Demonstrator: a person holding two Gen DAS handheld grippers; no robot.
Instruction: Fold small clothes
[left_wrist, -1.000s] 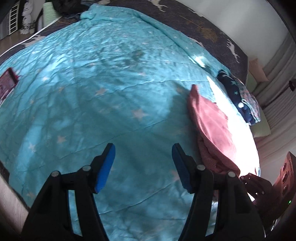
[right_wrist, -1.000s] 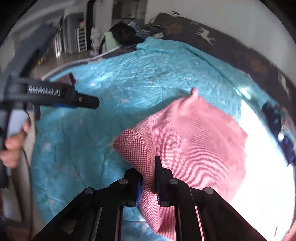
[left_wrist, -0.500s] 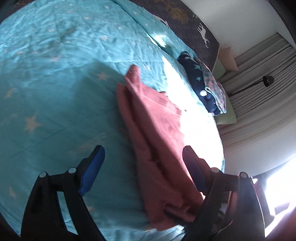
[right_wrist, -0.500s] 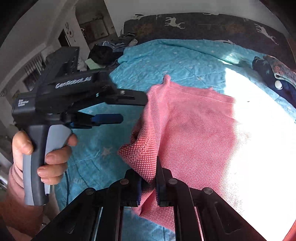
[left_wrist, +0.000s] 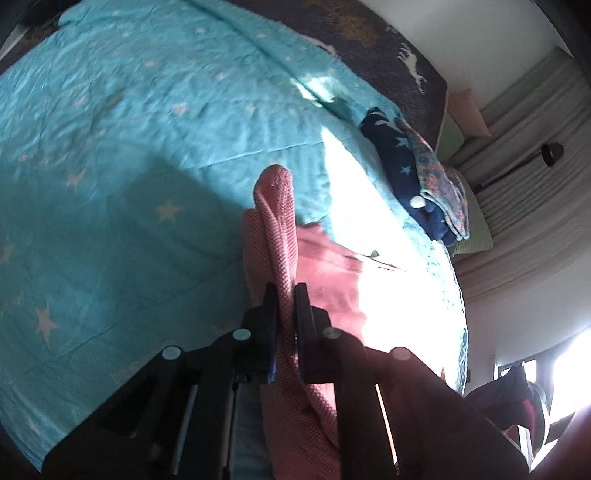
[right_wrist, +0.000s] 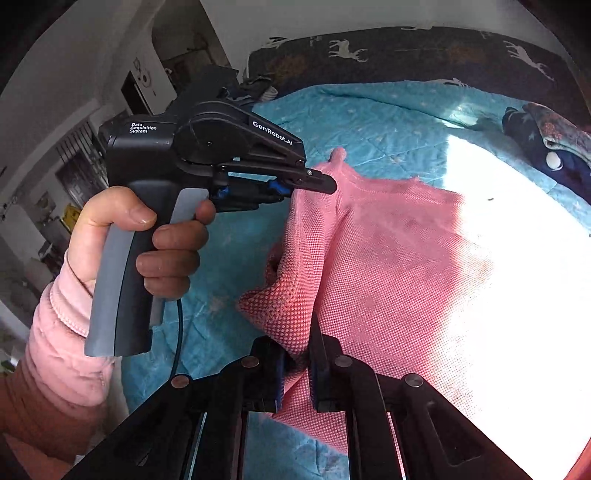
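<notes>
A pink knitted garment lies partly spread on the teal star quilt, its right side in bright sun. My right gripper is shut on its near left corner, which is lifted off the quilt. My left gripper has its jaws closing on a raised fold along the garment's left edge, and the pads press the cloth between them. In the right wrist view the left gripper reaches in from the left, held by a person's hand in a pink sleeve.
A folded pile of dark blue starred and patterned clothes sits at the quilt's far right, also visible from the right wrist as the folded pile. A dark deer-print blanket runs along the back. Curtains hang beyond the bed's right edge.
My left gripper swung right from the bare quilt, came over the pink garment's left edge open, and has shut on a fold there. The right gripper kept hold of its corner.
</notes>
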